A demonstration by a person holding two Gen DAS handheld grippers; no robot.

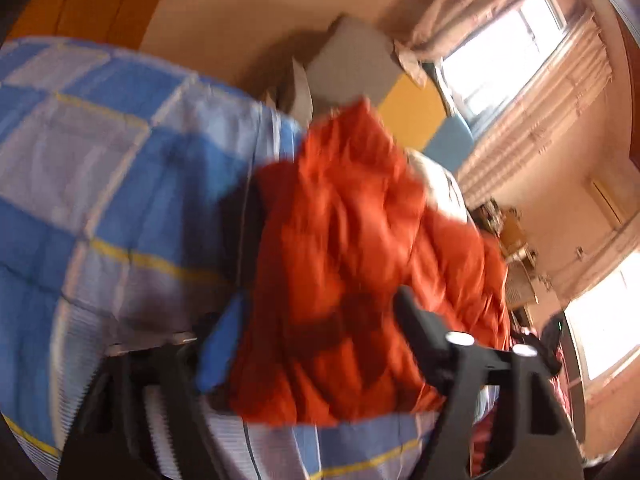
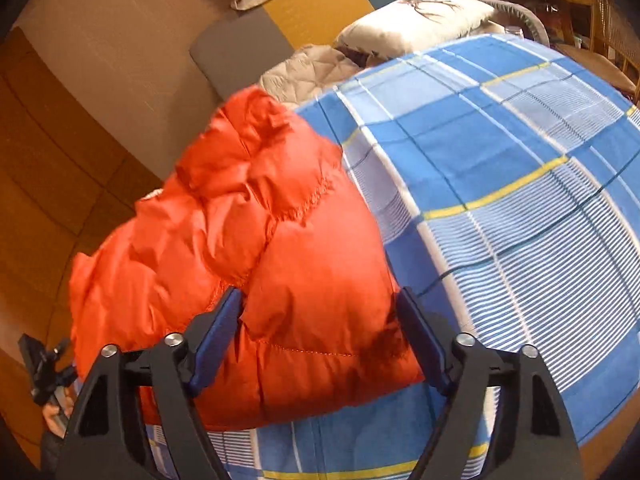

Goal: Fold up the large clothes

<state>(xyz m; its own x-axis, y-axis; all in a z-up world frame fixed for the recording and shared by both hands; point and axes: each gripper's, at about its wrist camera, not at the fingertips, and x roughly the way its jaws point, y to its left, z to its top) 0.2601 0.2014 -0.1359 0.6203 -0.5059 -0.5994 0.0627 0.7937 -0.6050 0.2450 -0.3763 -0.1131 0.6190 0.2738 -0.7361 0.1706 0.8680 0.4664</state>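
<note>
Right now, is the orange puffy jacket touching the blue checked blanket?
Touching. The right wrist view shows the orange jacket lying on the blue checked blanket, no gap along its edge.

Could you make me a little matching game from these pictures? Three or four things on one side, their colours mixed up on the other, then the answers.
Things:
1. jacket
2. bedspread
3. pillow
4. right gripper's pads

Colours:
A. blue checks with yellow lines
B. dark blue
C. orange
D. cream with a dark print

Pairs: 1-C, 2-A, 3-D, 4-B
</note>
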